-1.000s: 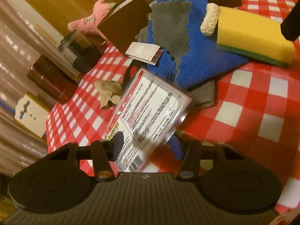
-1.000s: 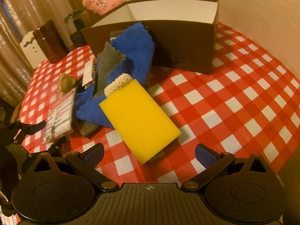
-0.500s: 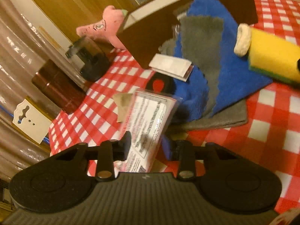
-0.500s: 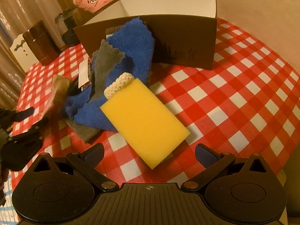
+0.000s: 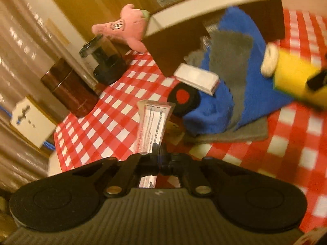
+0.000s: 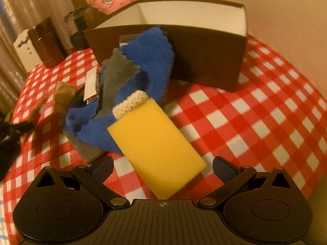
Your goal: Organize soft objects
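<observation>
Dim, warm amber light with soft motion blur in both wrist views.

I see the yellow sponge (image 6: 156, 153) smeared at its near end, a dark shadow left of it on the surface (image 6: 265, 110), and beyond it the brown box (image 6: 204, 61) bowed by fisheye; left view blurrier.

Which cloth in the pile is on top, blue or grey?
The small grey cloth is on top, draped across the blue cloth. A second grey cloth lies flat beneath the blue one.
</observation>
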